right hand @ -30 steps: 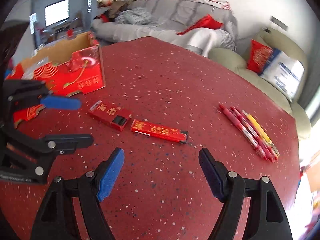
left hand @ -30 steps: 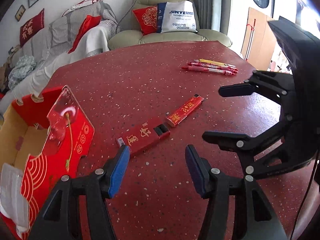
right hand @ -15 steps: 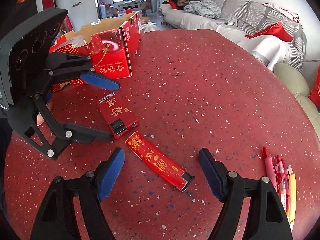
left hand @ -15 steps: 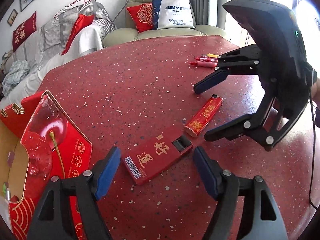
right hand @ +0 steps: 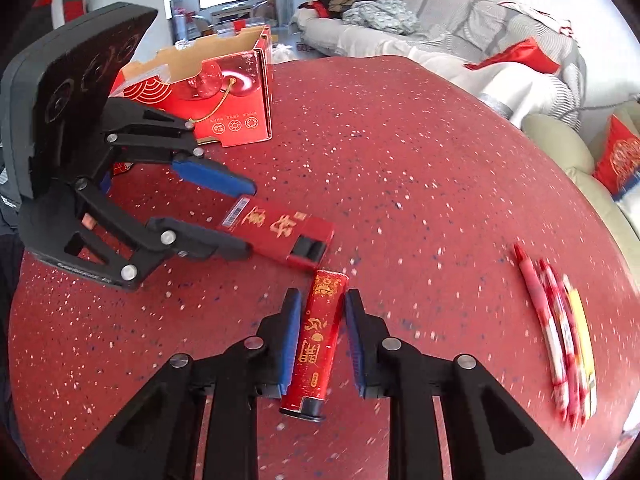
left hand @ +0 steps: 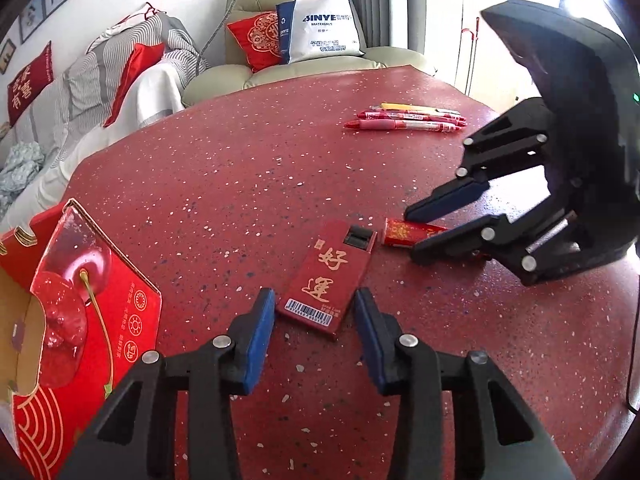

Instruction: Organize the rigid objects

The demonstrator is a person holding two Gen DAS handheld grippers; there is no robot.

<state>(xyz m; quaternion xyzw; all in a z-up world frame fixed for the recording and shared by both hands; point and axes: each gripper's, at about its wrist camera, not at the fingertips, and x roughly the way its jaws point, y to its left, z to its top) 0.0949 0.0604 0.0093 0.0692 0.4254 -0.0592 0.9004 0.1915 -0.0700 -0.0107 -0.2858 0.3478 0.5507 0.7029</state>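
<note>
A flat red pack with gold characters (left hand: pixel 329 279) lies on the red speckled table (left hand: pixel 248 184). My left gripper (left hand: pixel 314 312) is open, its blue pads on either side of the pack's near end, not closed on it. A slim red lighter (right hand: pixel 318 340) lies between the open pads of my right gripper (right hand: pixel 322 312). In the left wrist view the lighter (left hand: pixel 404 233) is partly hidden by the right gripper (left hand: pixel 412 232). The right wrist view shows the pack (right hand: pixel 280 232) and left gripper (right hand: pixel 248 216).
An open red cherry gift box (left hand: pixel 76 320) stands at the table's left; it also shows in the right wrist view (right hand: pixel 224 100). Several pens (left hand: pixel 408 120) lie at the far right, and also show in the right wrist view (right hand: pixel 560 332). Sofas and an armchair surround the table.
Both grippers moved in and down. The left one now straddles the red pack and the right one straddles the lighter, with the jaws narrower than before.
</note>
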